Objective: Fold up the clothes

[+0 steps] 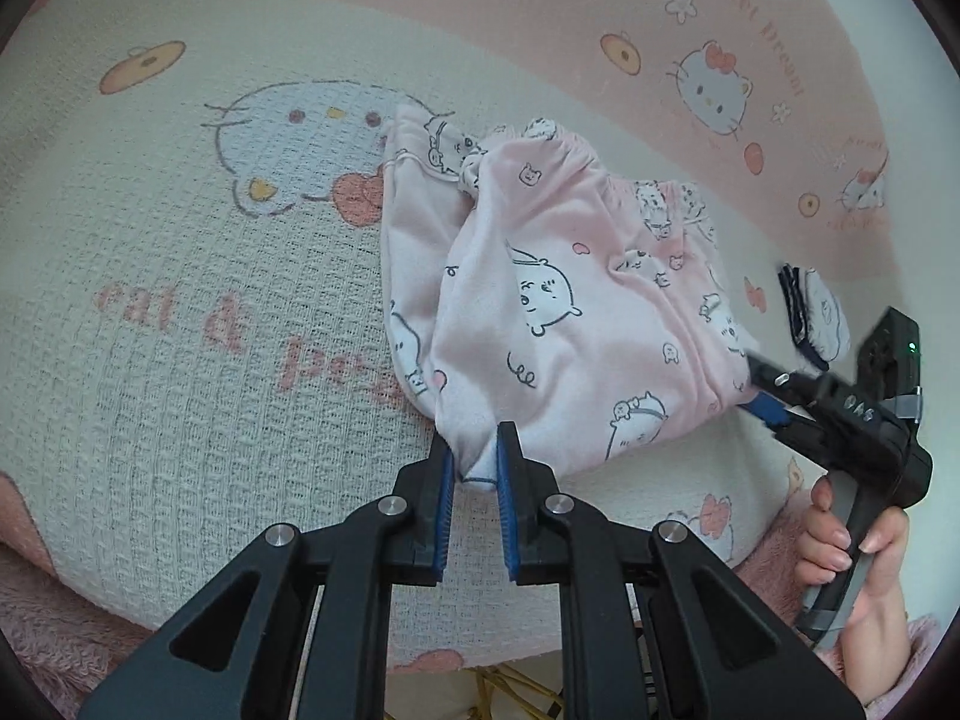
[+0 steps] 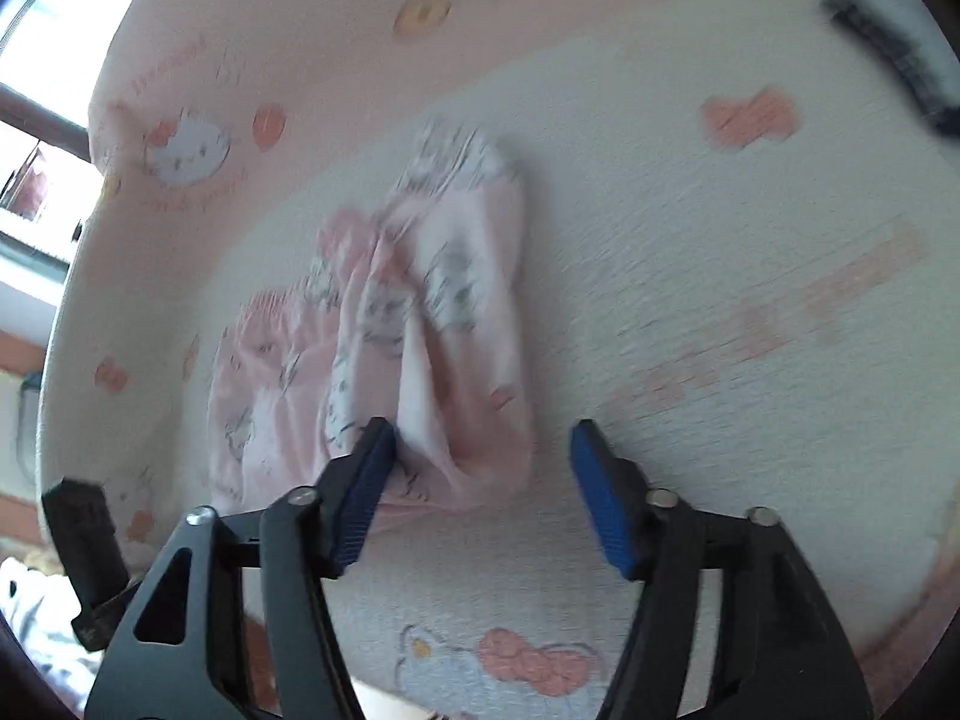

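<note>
Two claws [image 1: 474, 450] [image 2: 483, 450]; one pink garment [image 1: 558, 300].

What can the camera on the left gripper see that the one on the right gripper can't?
Only the left wrist view shows the left gripper pinching a corner of the pink garment, and the person's hand holding the other tool.

Only the right wrist view shows the right gripper with its jaws apart, and a bright window.

Both show the garment, the cartoon-cat blanket under it, and a small dark-and-white folded item.
</note>
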`<action>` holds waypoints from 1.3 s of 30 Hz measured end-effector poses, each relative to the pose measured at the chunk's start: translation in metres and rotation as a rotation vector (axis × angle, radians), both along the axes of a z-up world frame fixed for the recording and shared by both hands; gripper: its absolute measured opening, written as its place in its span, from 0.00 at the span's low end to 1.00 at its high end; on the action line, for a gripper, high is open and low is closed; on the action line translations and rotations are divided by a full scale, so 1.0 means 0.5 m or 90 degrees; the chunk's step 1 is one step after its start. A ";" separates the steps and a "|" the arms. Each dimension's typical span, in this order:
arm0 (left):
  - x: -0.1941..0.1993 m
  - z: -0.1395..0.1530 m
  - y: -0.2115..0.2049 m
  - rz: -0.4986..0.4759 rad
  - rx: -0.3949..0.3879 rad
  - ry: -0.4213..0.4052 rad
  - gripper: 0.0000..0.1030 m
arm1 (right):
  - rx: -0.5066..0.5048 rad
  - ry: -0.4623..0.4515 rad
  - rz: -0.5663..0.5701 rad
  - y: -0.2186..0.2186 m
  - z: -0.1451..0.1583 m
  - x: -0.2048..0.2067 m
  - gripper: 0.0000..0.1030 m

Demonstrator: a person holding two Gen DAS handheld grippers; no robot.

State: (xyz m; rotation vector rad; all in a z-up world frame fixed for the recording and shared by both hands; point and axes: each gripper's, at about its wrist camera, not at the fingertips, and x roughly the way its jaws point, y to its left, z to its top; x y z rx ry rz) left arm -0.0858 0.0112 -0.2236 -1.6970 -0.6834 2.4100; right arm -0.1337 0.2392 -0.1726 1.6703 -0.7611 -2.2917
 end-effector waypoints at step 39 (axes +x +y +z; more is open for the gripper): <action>0.031 -0.015 -0.041 0.035 0.067 0.001 0.13 | 0.092 0.066 0.080 -0.087 0.076 0.110 0.04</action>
